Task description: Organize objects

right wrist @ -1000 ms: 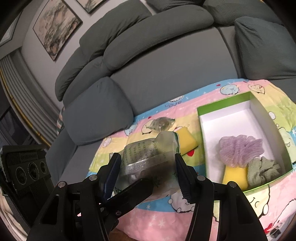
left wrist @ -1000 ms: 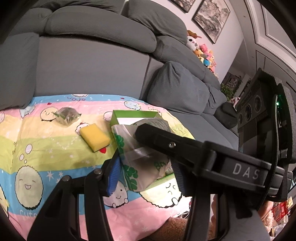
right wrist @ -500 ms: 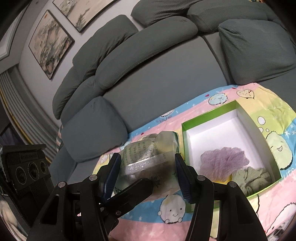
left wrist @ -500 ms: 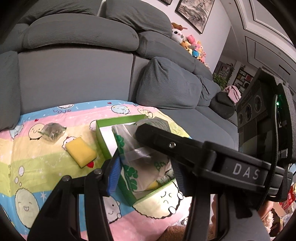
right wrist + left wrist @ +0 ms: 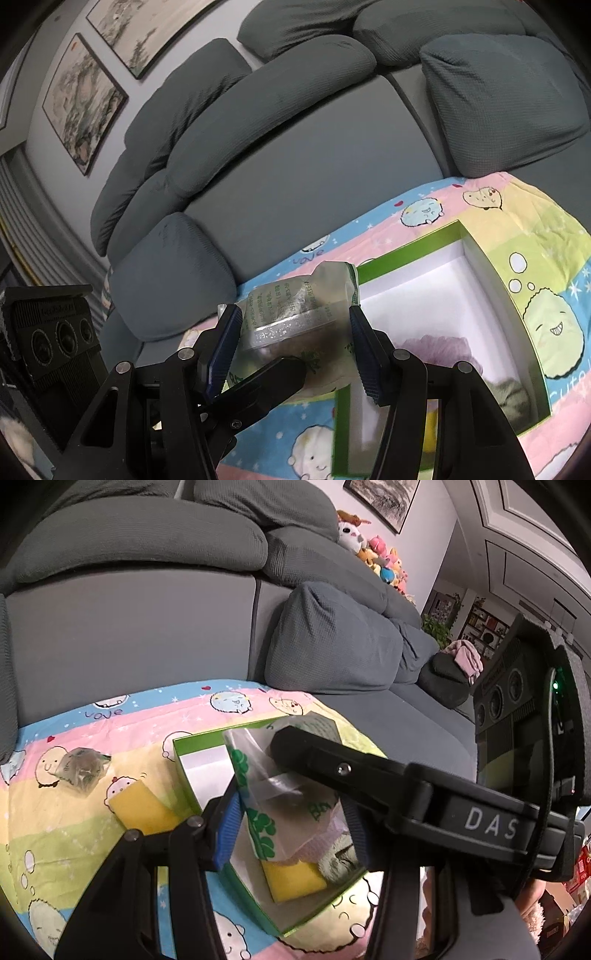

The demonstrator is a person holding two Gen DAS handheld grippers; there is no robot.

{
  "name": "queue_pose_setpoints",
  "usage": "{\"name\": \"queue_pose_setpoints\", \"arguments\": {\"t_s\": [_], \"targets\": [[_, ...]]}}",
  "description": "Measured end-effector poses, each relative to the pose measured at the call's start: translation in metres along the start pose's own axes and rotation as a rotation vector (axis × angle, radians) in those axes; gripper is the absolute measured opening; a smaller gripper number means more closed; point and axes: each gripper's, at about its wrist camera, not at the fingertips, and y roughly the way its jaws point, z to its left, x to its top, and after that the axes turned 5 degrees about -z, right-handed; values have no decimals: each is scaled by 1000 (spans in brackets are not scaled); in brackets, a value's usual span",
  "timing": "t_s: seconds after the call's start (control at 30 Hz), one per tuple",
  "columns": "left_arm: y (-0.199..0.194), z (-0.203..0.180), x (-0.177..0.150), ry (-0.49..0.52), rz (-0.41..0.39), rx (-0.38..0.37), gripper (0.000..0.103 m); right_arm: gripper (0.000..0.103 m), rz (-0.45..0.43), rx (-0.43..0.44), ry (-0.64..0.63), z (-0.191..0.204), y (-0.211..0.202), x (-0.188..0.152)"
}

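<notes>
Clear plastic packet (image 5: 299, 314) with green print is held off the surface, clamped by both grippers at once: right gripper (image 5: 291, 343) jaws closed on its sides, left gripper (image 5: 291, 819) jaws narrow on the same packet. It hangs over the near-left end of the green box (image 5: 406, 254), long axis pointing away from the jaws. Box sits on the cartoon blanket (image 5: 524, 221). Judgement: the drop lies just ahead, both hands equally near.

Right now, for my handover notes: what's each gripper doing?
Left gripper: closed on the plastic bag.
Right gripper: closed on the same plastic bag.
</notes>
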Motion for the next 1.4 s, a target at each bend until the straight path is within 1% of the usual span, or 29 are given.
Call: {"name": "queue_pose_setpoints", "arguments": {"t_s": [0.37, 0.47, 0.63, 0.9, 1.07, 1.23, 1.4], "targets": [[72, 11, -12, -42, 122, -68, 50, 60, 51, -96, 107, -60, 30, -2], [87, 11, -18, -58, 151, -94, 50, 60, 64, -130, 127, -73, 32, -3], [104, 10, -23, -68, 185, -117, 50, 60, 77, -162, 162, -89, 36, -5], [118, 15, -34, -119, 226, -141, 50, 60, 112, -205, 198, -107, 42, -12], [123, 15, -38, -135, 249, -145, 50, 60, 123, -212, 220, -114, 45, -14], [127, 19, -43, -182, 265, -167, 49, 60, 128, -229, 248, -122, 46, -16], [128, 19, -45, -180, 269, -159, 49, 60, 133, -233, 262, -125, 47, -18]]}}
